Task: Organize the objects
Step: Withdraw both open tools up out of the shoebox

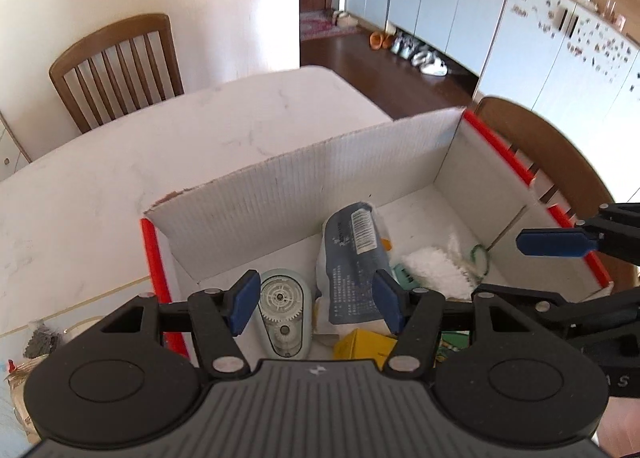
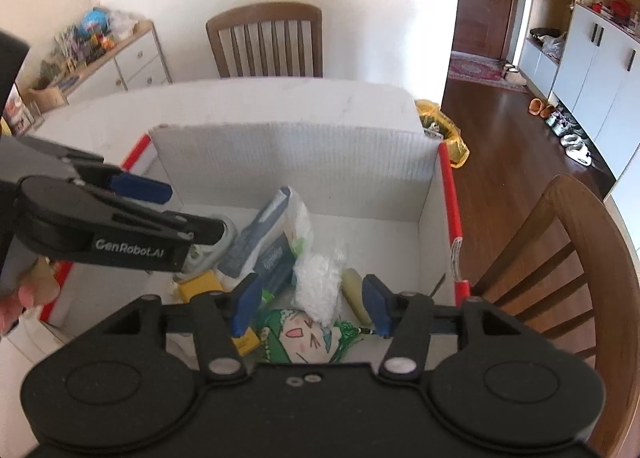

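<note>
Marble table (image 1: pixel 100 178) bears the cardboard box (image 1: pixel 312 178); left gripper (image 1: pixel 316 304), spread and empty, hangs just above the upright tape dispenser (image 1: pixel 282 318); right gripper (image 2: pixel 310 308) likewise spread.

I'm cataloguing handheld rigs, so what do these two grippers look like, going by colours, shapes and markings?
Both match: the left gripper and right gripper have black plastic bodies with two round domed housings, silver pivot pins and blue pads on the fingers. The left one's side reads "GenRobot.AI" in white lettering. No cables show.

White marble table (image 1: pixel 120 162) carries open cardboard box (image 1: pixel 304 178), red-edged, at its corner.
</note>
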{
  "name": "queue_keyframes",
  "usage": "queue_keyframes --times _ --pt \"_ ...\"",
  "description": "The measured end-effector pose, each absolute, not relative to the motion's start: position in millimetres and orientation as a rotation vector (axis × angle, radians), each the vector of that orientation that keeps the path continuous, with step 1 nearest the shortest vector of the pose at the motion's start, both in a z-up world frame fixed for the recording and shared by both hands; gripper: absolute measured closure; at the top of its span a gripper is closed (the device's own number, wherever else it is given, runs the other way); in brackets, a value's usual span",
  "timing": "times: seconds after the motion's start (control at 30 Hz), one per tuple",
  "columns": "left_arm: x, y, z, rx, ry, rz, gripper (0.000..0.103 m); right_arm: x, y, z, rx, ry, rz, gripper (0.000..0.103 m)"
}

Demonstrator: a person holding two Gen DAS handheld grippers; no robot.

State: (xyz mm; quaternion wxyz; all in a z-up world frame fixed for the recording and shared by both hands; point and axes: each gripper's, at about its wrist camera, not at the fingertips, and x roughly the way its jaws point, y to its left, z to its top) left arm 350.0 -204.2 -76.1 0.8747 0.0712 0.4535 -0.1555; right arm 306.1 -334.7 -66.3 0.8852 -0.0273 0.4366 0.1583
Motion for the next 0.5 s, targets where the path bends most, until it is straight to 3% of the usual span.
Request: queue_keyframes --times 0.5 --pt "293 -164 -25 0.094 0.790 -0.366 0.042 265 -328 -26 -0.017 0.835 0.301 0.044"
